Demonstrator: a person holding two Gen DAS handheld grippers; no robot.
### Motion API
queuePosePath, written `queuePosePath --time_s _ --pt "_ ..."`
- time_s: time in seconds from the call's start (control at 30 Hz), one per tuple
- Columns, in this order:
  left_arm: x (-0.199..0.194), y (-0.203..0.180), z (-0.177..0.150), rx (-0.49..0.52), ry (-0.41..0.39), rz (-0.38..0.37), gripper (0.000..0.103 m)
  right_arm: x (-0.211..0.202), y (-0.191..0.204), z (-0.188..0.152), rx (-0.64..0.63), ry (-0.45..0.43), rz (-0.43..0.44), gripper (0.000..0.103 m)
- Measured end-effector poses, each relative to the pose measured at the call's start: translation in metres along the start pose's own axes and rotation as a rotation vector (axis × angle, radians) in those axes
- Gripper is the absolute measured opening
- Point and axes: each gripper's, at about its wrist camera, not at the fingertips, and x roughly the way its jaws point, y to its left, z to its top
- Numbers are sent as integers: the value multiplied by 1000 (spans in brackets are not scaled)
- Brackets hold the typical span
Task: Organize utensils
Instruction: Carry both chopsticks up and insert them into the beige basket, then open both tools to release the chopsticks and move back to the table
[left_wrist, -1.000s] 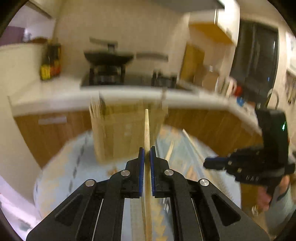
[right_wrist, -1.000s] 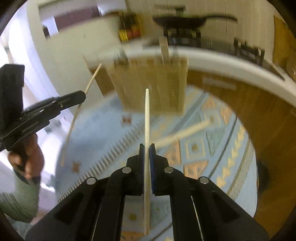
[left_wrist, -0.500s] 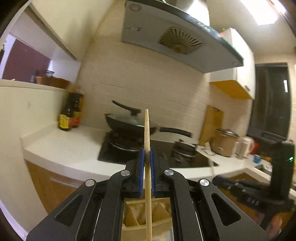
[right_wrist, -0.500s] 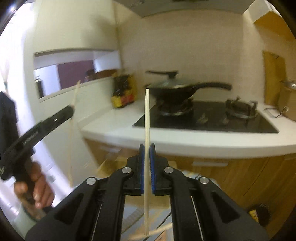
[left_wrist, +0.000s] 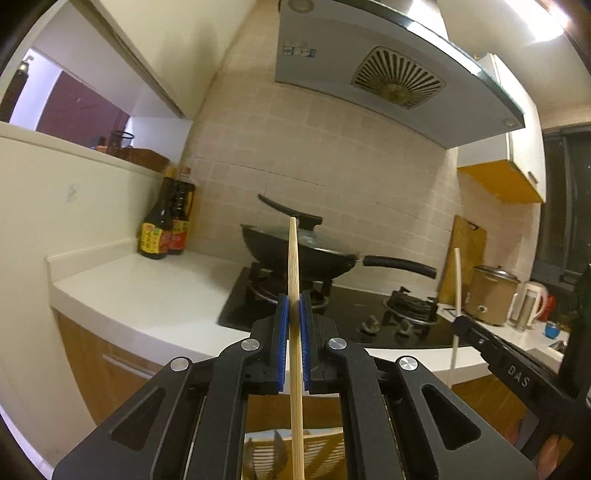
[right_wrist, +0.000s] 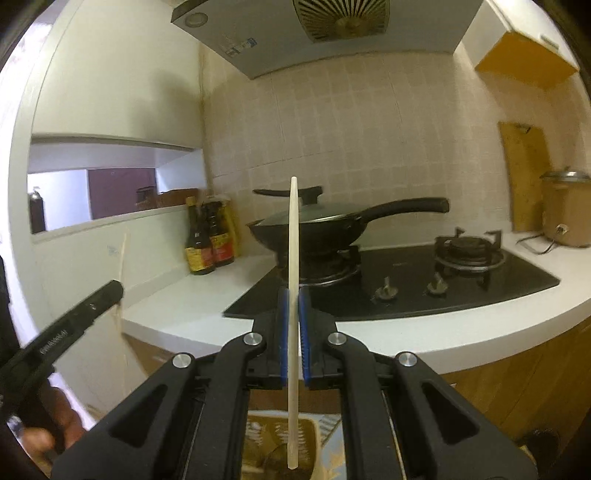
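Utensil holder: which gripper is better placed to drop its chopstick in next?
Right, marginally. Its chopstick hangs over the holder openings; the left gripper's chopstick sits above the holder's edge. Both upright, clamped.

A lidded black wok (left_wrist: 299, 254) is sitting on the gas hob (right_wrist: 406, 284), sauce bottles (left_wrist: 166, 225) are standing on the white counter (left_wrist: 147, 291), and a range hood (left_wrist: 388, 70) is hanging overhead

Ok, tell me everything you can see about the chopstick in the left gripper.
The chopstick is a slim, straight stick that looks like pale bamboo, narrowing toward its upper tip. It stands nearly upright, pinched around mid-length between the blue pads of the shut left gripper, its lower end hanging below over a slatted wooden holder.
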Motion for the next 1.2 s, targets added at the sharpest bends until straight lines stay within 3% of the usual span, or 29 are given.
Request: queuePosePath --time_s 0.33,0.57,0.67,0.7,0.77,0.83,0.87,1.03,1.2 --pt "0 0 -21 59 -13 66 4 6 1 -26 -22 -24 -11 3" --pt "-14 2 -28 59 18 25 5 -10 -9 -33 19 39 43 5" --pt "-26 7 -28 38 66 -23 26 -25 -18 -35 38 75 72 12" --pt "-29 9 -29 31 74 -36 41 -34 -22 -36 52 84 75 16" --pt "-41 15 -29 6 82 -63 51 -46 -26 -37 69 96 83 25" --pt "-53 18 -29 -3 110 -93 60 -62 -31 -39 86 108 79 50" --pt "-57 18 -29 -2 122 -103 63 -71 -32 -41 92 114 80 55" --pt "-88 13 -36 27 197 -134 69 -99 -28 -49 103 193 70 55" --pt "-107 9 -50 20 308 -171 70 -98 -16 -67 107 395 21 55"
